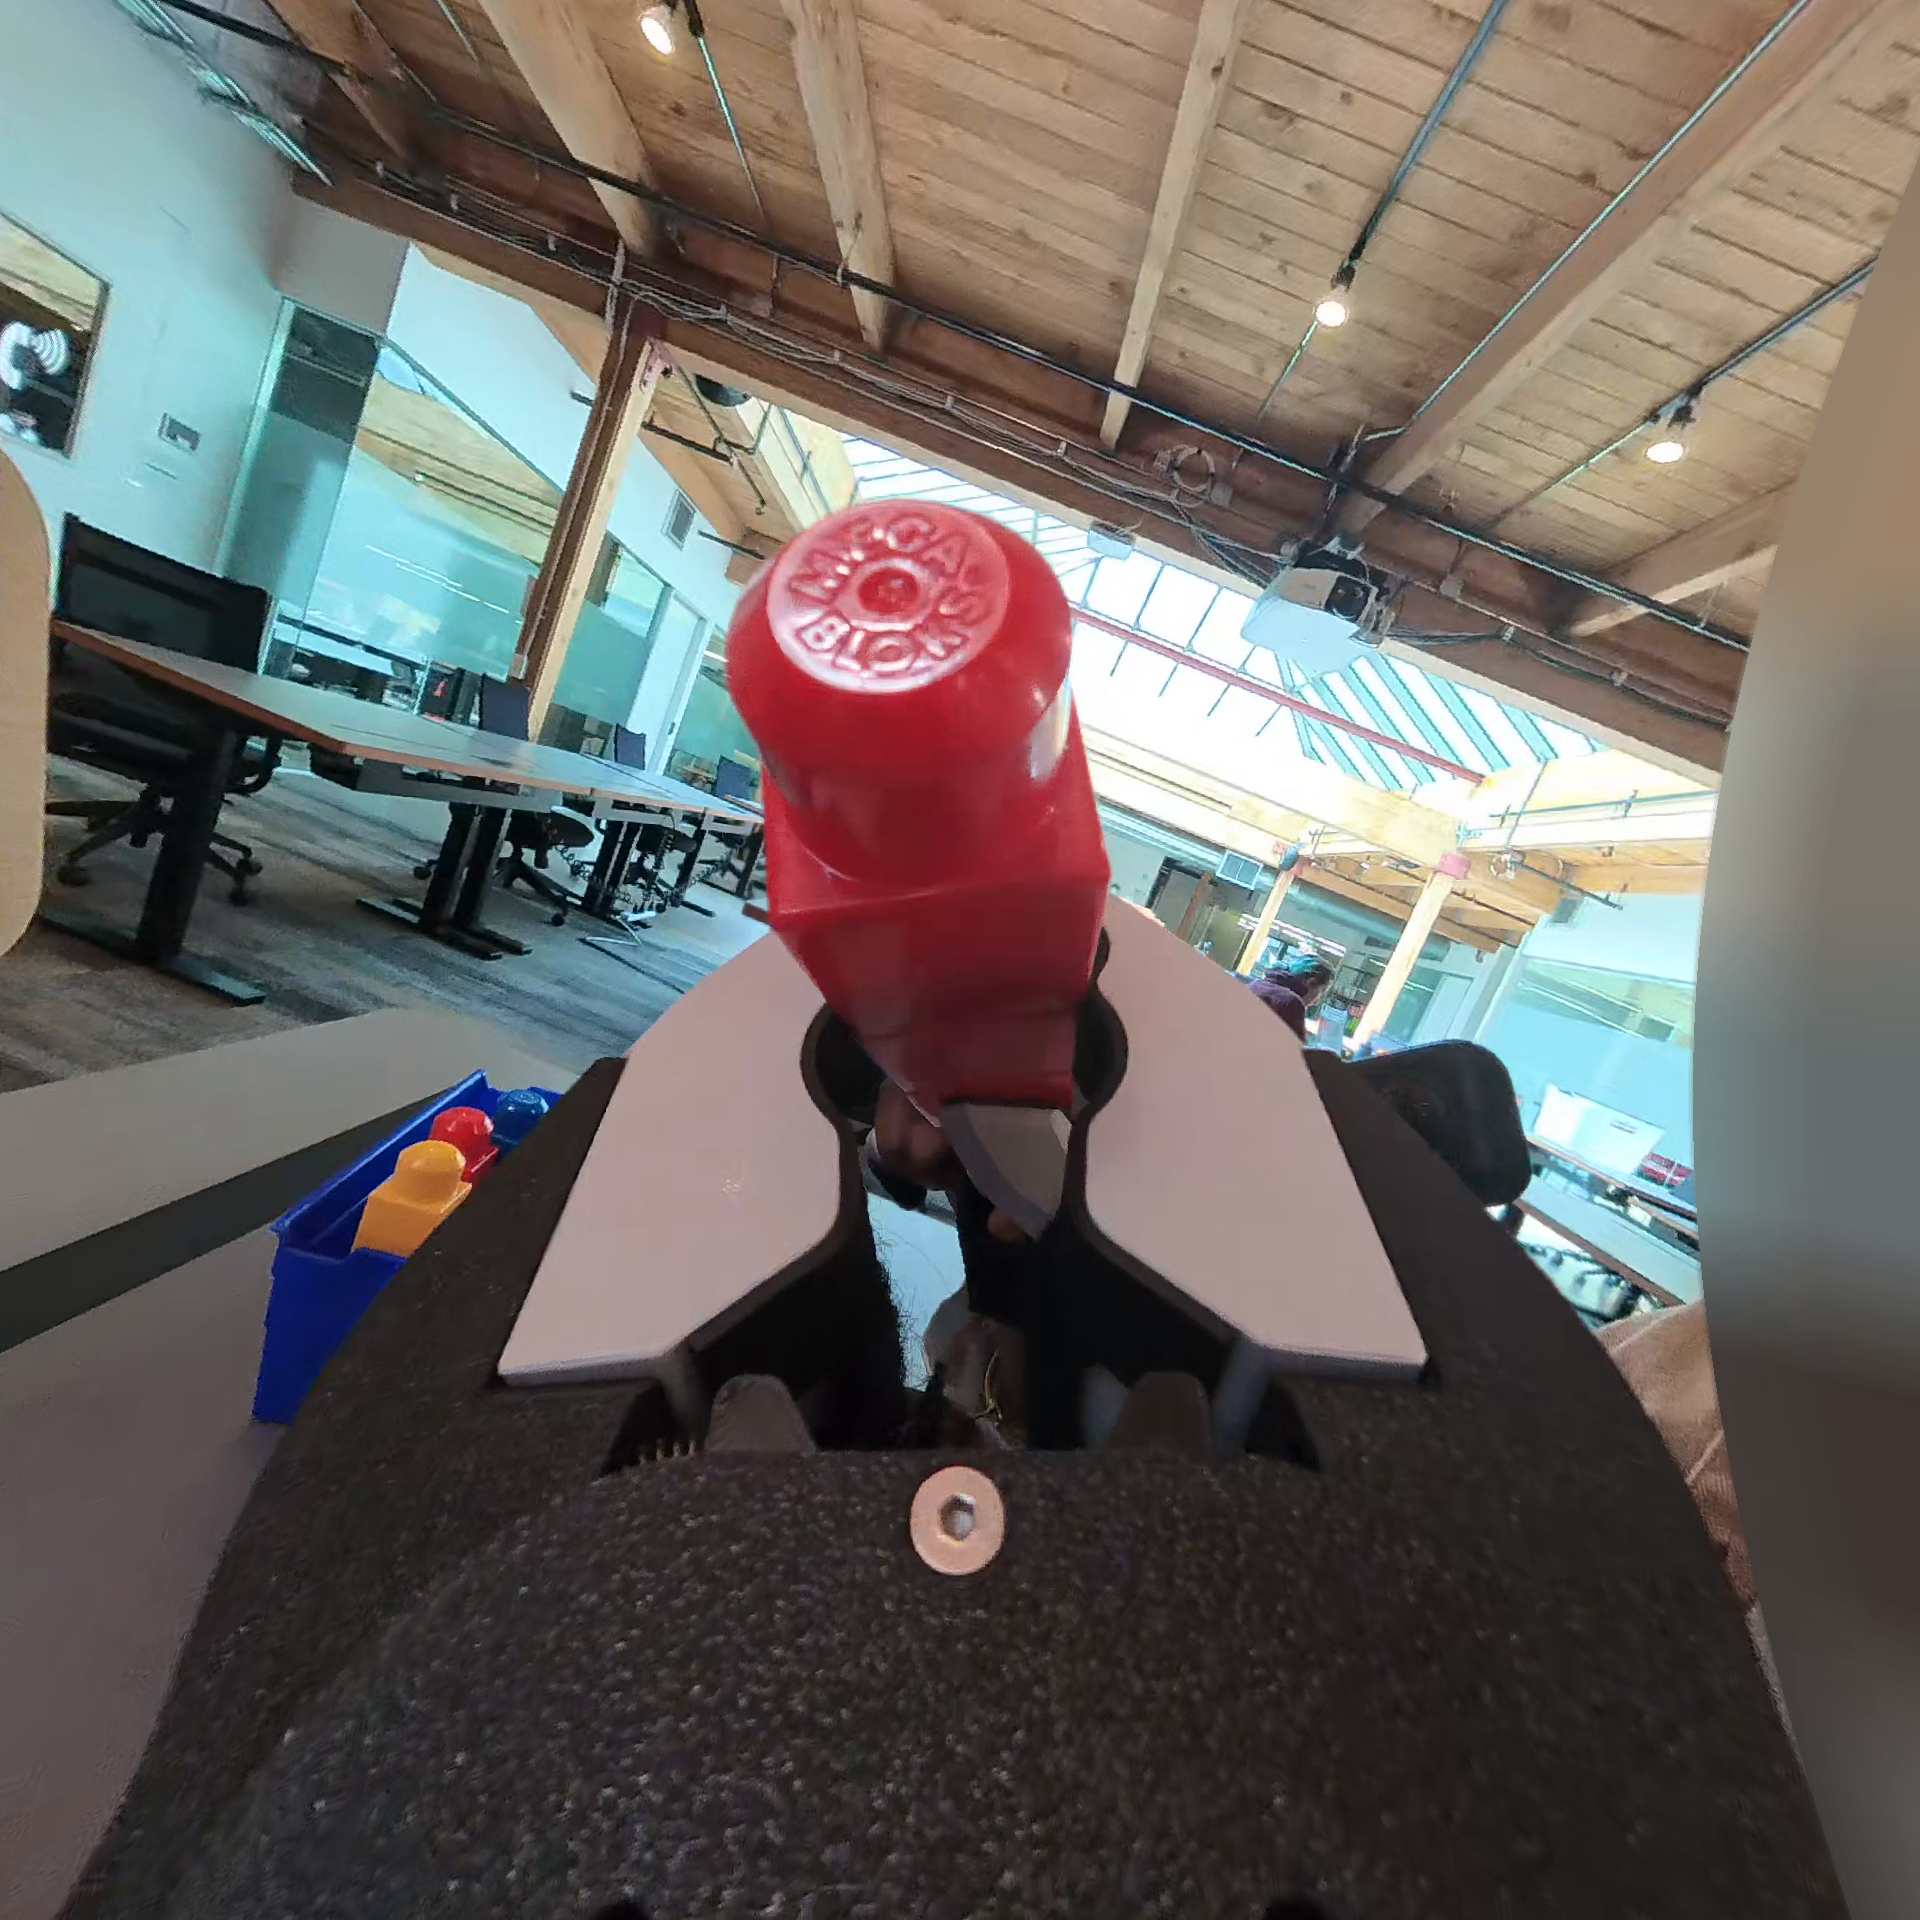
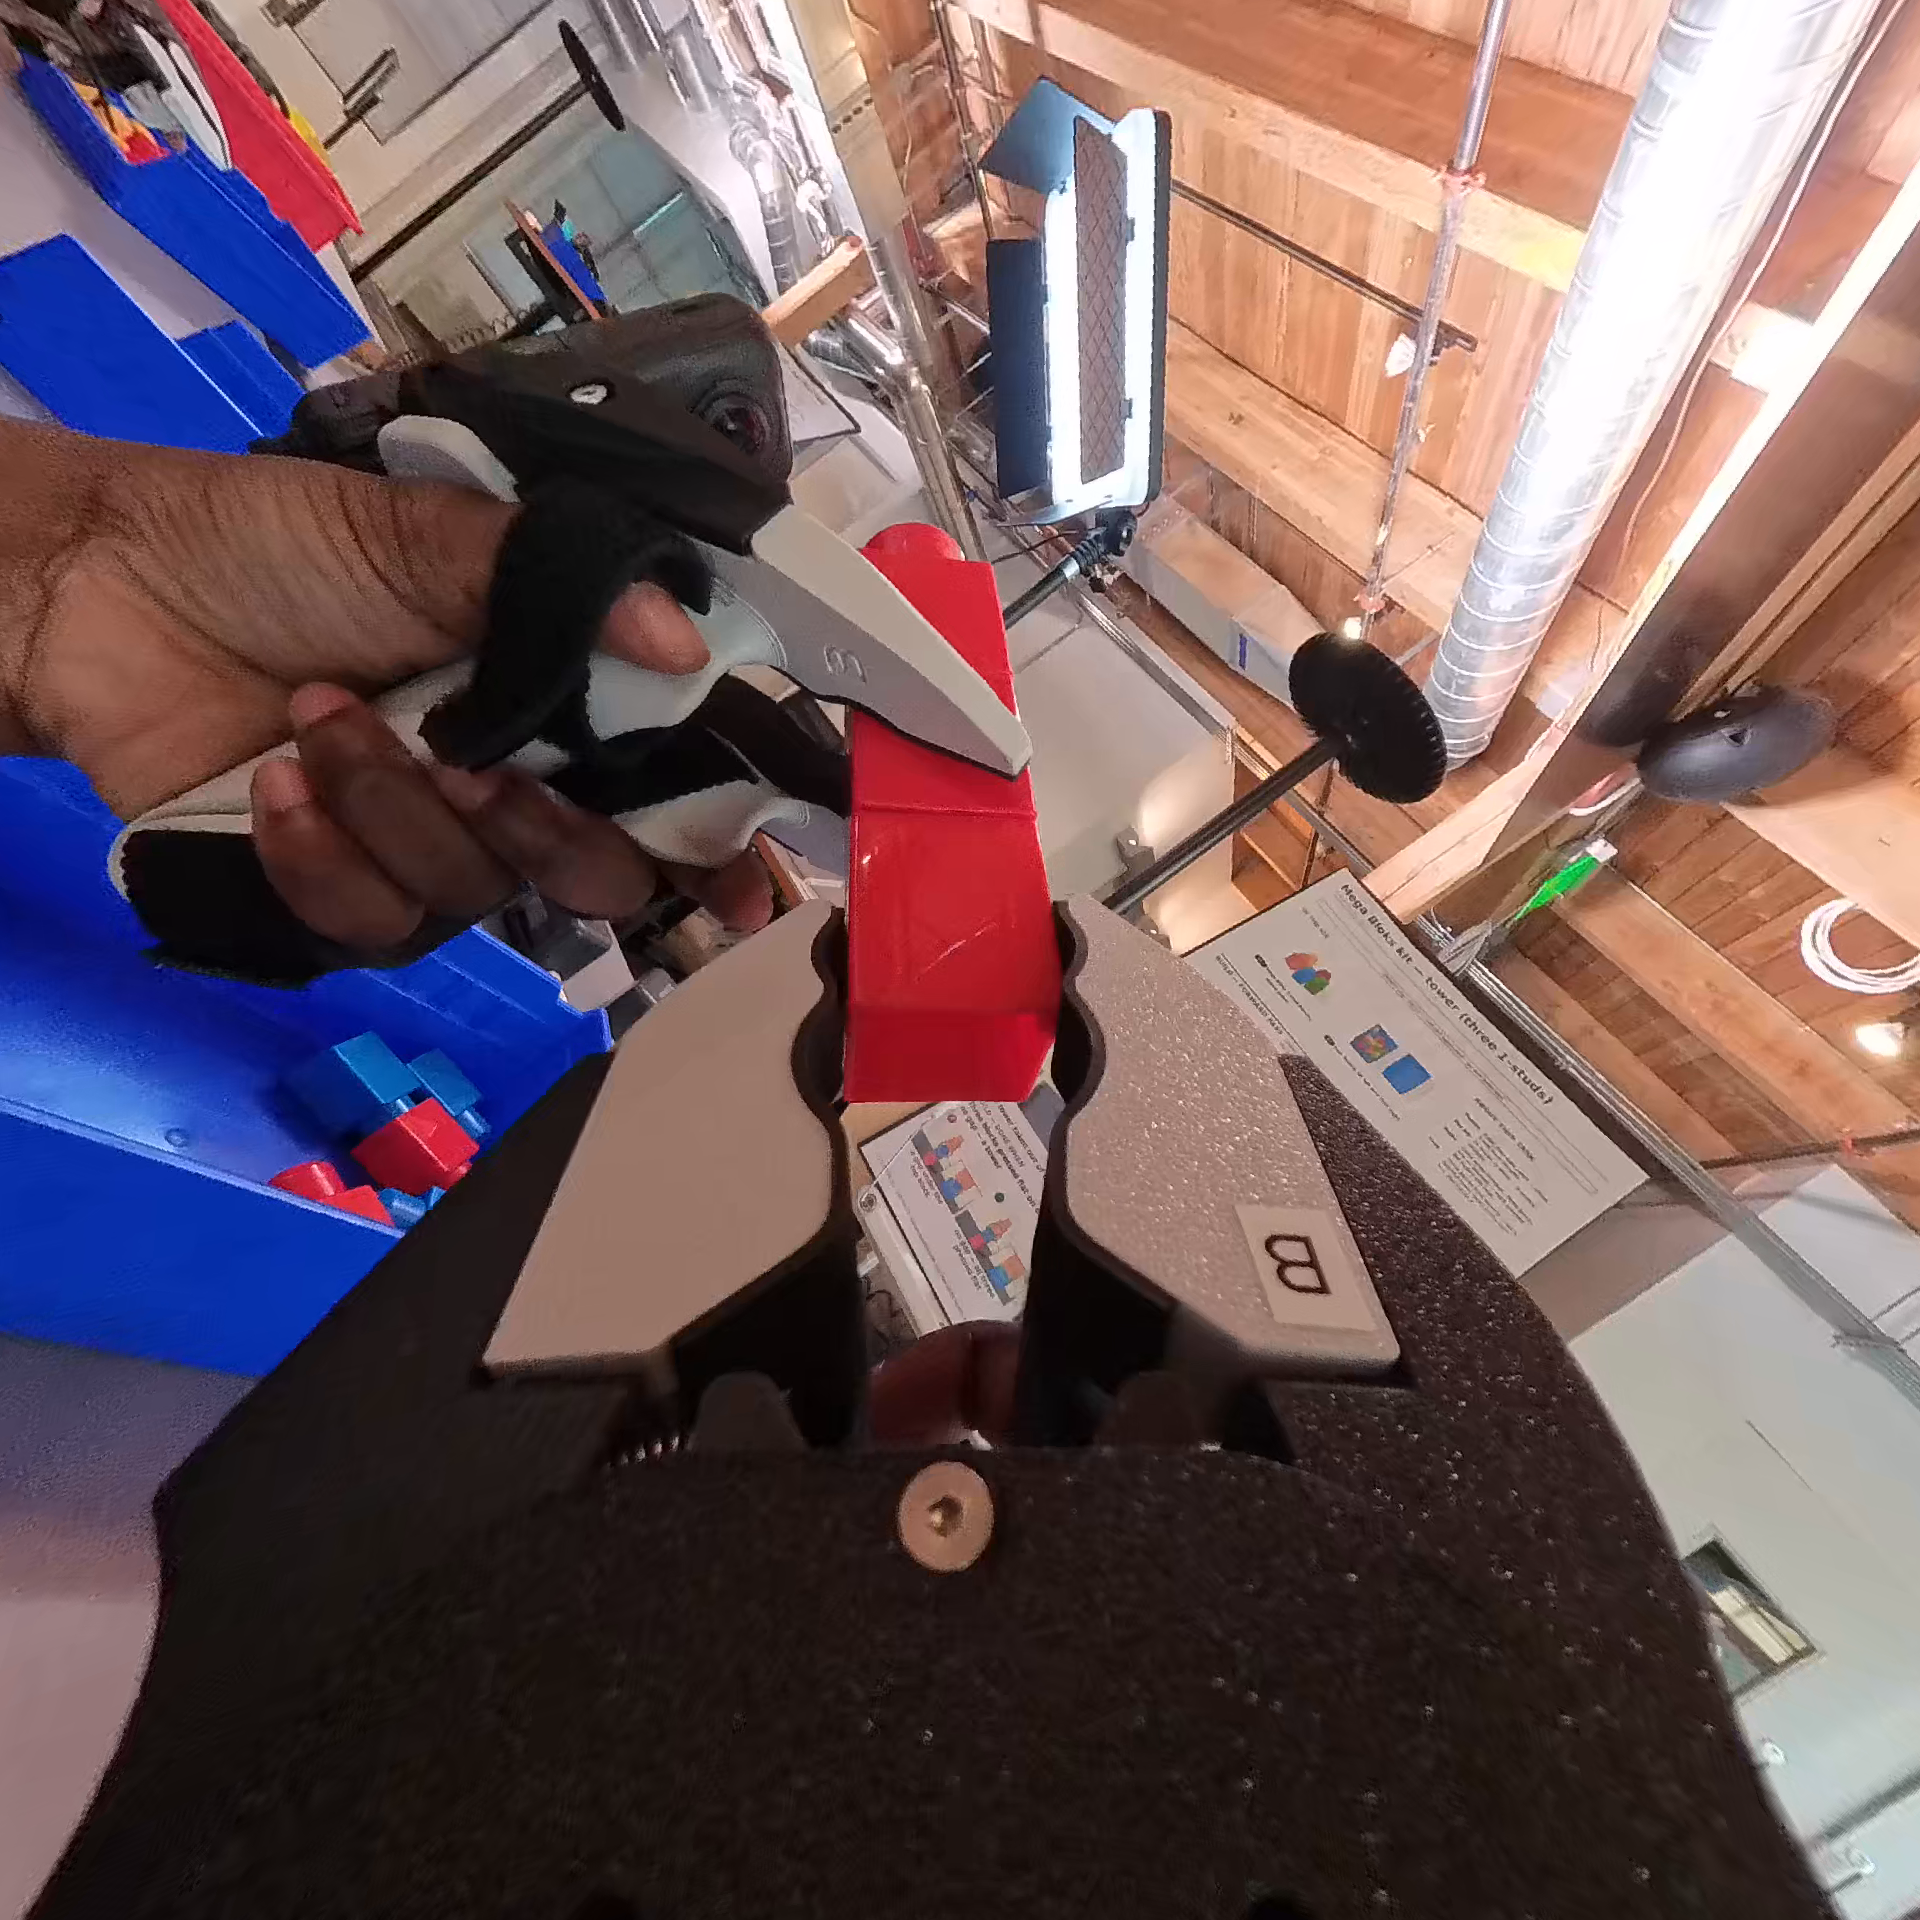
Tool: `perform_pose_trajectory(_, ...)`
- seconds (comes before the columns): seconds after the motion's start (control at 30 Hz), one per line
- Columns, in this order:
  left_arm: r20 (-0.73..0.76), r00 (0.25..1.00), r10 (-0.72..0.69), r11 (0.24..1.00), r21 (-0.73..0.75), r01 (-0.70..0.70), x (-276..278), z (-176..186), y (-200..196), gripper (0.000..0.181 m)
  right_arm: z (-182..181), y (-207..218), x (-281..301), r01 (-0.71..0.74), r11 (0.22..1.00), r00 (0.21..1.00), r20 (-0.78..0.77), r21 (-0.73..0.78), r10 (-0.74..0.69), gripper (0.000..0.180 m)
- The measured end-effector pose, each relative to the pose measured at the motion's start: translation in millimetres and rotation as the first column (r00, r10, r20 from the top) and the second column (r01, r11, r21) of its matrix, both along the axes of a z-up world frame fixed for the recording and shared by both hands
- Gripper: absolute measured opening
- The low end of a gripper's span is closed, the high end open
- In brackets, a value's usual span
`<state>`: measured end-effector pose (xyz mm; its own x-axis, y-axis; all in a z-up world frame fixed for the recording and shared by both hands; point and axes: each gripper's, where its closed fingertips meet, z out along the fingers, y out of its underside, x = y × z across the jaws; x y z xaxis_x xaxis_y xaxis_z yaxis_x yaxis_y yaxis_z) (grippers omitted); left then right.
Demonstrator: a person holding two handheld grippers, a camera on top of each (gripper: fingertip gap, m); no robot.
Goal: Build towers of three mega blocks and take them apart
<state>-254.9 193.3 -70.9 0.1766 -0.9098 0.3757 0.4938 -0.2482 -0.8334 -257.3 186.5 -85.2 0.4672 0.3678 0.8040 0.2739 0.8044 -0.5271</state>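
Embossed red block (image 1: 914, 790) (stud lettered), both grippers clamping

Left of the left gripper's fingers (image 1: 727, 1195), a blue bin (image 1: 312, 1309) of yellow (image 1: 416, 1195), red and blue blocks sits on the grey table (image 1: 125, 1455).

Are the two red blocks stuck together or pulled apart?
Stuck together. In the right wrist view the two red blocks meet at one seam with no gap, the right gripper clamping the near one, the left gripper the far one.
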Motion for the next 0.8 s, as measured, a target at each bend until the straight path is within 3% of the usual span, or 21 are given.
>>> perform_pose_trajectory(0.57,-0.114,0.993,-0.038,0.999,0.011,0.039,8,-13,-4,0.039,-8,-5,5,-0.09,0.996,0.995,0.034,-0.011,0.091,0.035)
perform_pose_trajectory(0.8,-0.121,0.992,0.024,0.996,0.086,-0.013,9,-7,-4,0.042,-4,-5,7,-0.102,0.994,0.995,-0.003,0.039,0.102,0.036)
